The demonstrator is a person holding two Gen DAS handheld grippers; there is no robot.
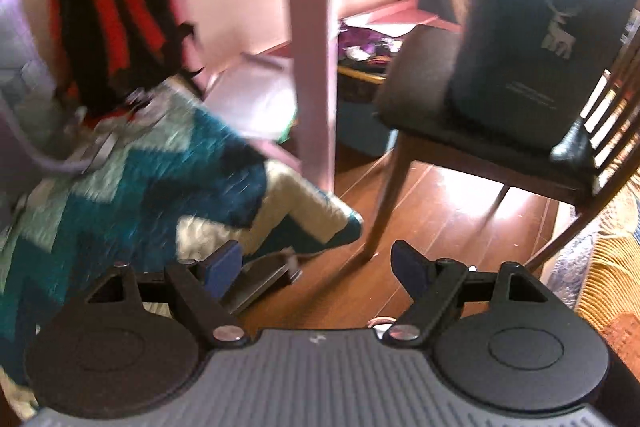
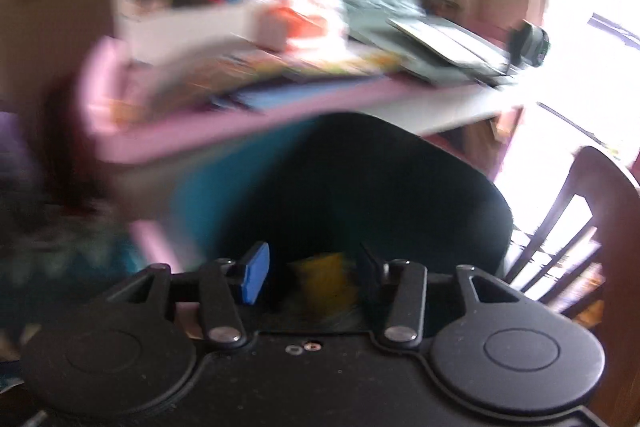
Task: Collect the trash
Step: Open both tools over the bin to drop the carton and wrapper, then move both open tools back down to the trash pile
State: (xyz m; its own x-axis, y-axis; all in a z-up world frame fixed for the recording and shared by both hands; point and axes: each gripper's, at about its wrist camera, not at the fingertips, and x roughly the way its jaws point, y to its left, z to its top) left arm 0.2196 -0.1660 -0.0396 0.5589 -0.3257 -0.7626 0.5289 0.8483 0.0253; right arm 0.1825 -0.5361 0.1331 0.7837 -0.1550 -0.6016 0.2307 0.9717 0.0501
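Observation:
My left gripper (image 1: 316, 271) is open and empty, low over the wooden floor (image 1: 440, 211) beside a teal zigzag blanket (image 1: 140, 179). A flat grey metal piece (image 1: 264, 279) lies on the floor by its left finger. My right gripper (image 2: 312, 275) is open, with a yellow object (image 2: 326, 277) showing between its fingers; the blur hides whether they touch it. Beyond it is a dark rounded shape (image 2: 380, 187) with a blue-teal side, too blurred to name.
A pink desk leg (image 1: 312, 67) and a dark wooden chair (image 1: 460, 99) with a black bag (image 1: 540, 27) on its seat stand ahead. A red-black backpack (image 1: 112, 23) leans at the left. The pink desk top (image 2: 240, 115) holds papers and books. A chair back (image 2: 580, 219) is at the right.

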